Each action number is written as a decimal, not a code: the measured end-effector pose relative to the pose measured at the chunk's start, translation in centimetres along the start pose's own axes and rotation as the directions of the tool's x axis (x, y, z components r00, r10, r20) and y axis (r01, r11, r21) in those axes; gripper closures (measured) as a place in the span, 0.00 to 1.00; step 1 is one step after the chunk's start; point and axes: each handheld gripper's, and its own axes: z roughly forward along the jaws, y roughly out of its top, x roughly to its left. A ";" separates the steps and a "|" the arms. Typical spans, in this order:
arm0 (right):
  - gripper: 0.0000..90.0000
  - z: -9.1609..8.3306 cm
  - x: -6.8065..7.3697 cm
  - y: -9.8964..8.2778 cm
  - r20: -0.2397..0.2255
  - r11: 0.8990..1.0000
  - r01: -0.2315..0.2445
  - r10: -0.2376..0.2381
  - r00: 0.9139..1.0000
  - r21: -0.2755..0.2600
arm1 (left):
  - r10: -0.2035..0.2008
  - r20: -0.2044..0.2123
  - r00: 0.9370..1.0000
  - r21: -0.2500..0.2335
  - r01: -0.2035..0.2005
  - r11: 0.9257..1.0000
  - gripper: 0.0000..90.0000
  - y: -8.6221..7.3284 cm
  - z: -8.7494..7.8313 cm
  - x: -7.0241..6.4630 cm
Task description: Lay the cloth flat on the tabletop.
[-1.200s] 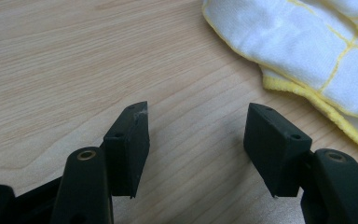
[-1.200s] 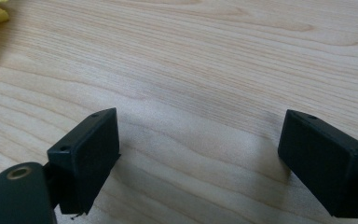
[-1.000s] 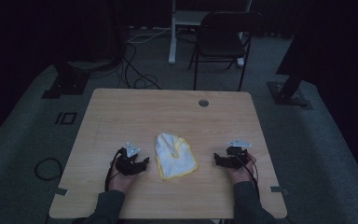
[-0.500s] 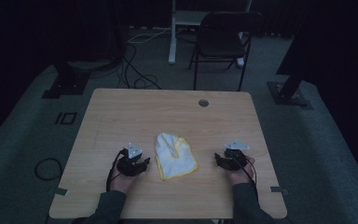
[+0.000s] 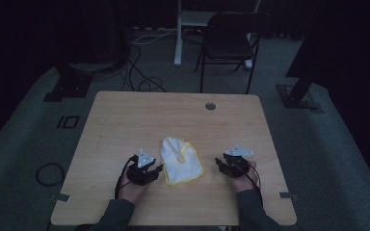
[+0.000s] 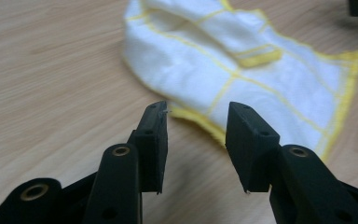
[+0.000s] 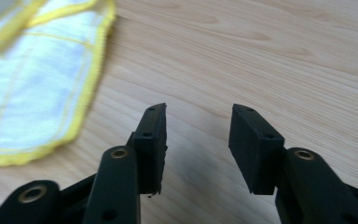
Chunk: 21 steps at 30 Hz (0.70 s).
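Note:
A white cloth with yellow edging (image 5: 180,160) lies crumpled on the wooden table (image 5: 173,115), near its front edge. My left gripper (image 5: 158,169) rests on the table just left of the cloth, open, and its jaws point at the cloth's yellow hem (image 6: 200,122), which lies just beyond the tips. My right gripper (image 5: 219,163) sits a short way right of the cloth, open, with bare wood between its jaws. The cloth (image 7: 32,79) lies off to the left in the right gripper view.
A round cable hole (image 5: 210,106) sits near the table's far edge. Behind the table stand a dark folding chair (image 5: 231,41) and a white post (image 5: 178,31), with cables on the floor. Dark stand bases (image 5: 67,84) flank the table.
Both grippers have edged slightly inward toward the cloth. The cloth has not moved.

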 end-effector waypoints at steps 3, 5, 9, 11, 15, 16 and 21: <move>0.65 -0.1 0.2 0.3 -0.030 1.000 -0.004 0.004 1.000 -0.004 | 0.005 0.037 0.999 -0.005 -0.005 1.000 0.66 0.0 0.3 -1.1; 0.66 -0.1 0.3 0.4 -0.035 1.000 -0.003 0.003 0.999 -0.012 | 0.017 0.047 0.999 -0.002 -0.017 1.000 0.67 0.0 0.4 -1.6; 0.67 -0.2 0.5 0.7 -0.048 1.000 -0.002 0.000 0.999 -0.023 | 0.038 0.058 0.998 0.001 -0.038 0.999 0.68 0.1 0.6 -2.3; 0.68 -0.1 0.6 1.1 -0.066 1.000 0.002 -0.004 0.998 -0.027 | 0.051 0.074 0.996 0.001 -0.051 0.999 0.68 0.2 0.8 -3.0; 0.70 0.0 1.2 1.8 -0.082 0.999 0.014 -0.017 0.997 -0.038 | 0.062 0.098 0.993 -0.002 -0.063 0.998 0.68 0.4 1.1 -3.7; 0.70 0.0 1.3 2.0 -0.085 0.999 0.017 -0.021 0.996 -0.040 | 0.064 0.103 0.993 -0.002 -0.064 0.998 0.68 0.5 1.2 -3.9; 0.71 0.4 2.2 2.8 -0.111 0.998 0.037 -0.043 0.993 -0.049 | 0.080 0.127 0.989 0.002 -0.080 0.997 0.67 0.7 1.7 -4.8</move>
